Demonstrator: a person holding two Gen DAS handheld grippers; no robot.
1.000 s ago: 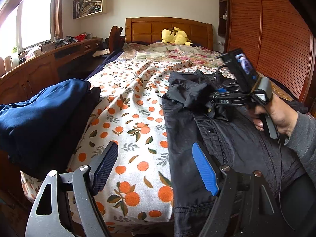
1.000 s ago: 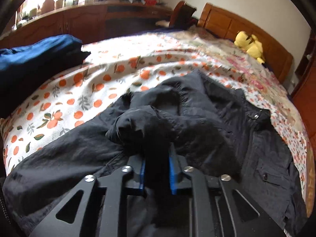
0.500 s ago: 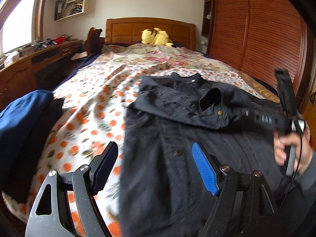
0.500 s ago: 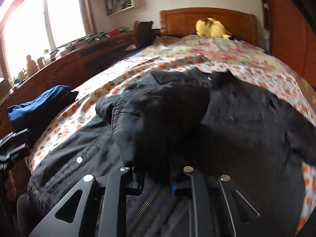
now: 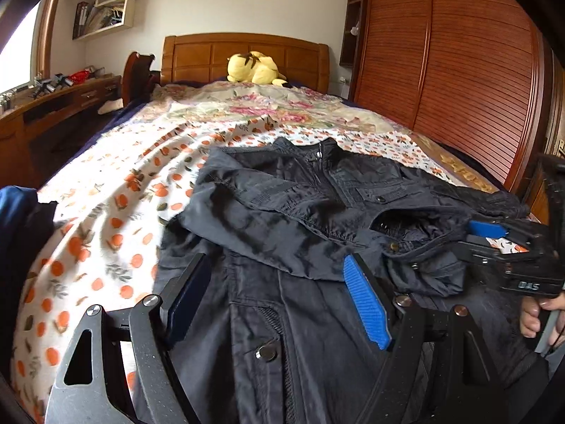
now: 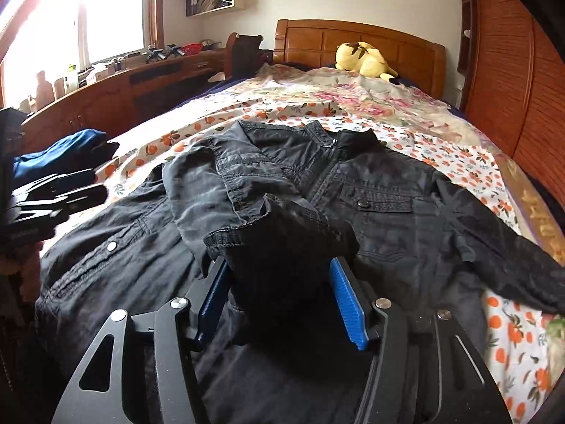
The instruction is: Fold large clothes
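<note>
Across the wooden bed (image 5: 247,53), a bedspread (image 5: 116,219) printed with oranges lay under a black jacket (image 6: 385,190), which was spread front-up near the foot end with its collar toward the headboard. One sleeve (image 6: 247,190) was folded over the chest, its cuff (image 6: 282,233) bunched at the near end. A louvred wooden wardrobe (image 5: 459,70) stood along one side of the bed. Along the other side ran a long wooden surface (image 6: 116,95) below the window, cluttered with small items. A folded blue garment (image 6: 60,155) sat at the bed's near corner on that side. A yellow plush toy (image 5: 254,69) rested against the headboard.

The right tool (image 6: 282,296) sat low over the jacket with the sleeve cuff between its blue pads (image 6: 348,304). Its jaws had just been opening and stood parted. The cloth lay loose in the gap, and I could not tell whether it brushed the pads. The hand (image 5: 540,311) holding that tool showed at the edge of the left wrist view.

The left tool (image 5: 279,296) hung over the jacket's lower front near a snap button (image 5: 266,352), its jaws spread wide with nothing gripped between them.
</note>
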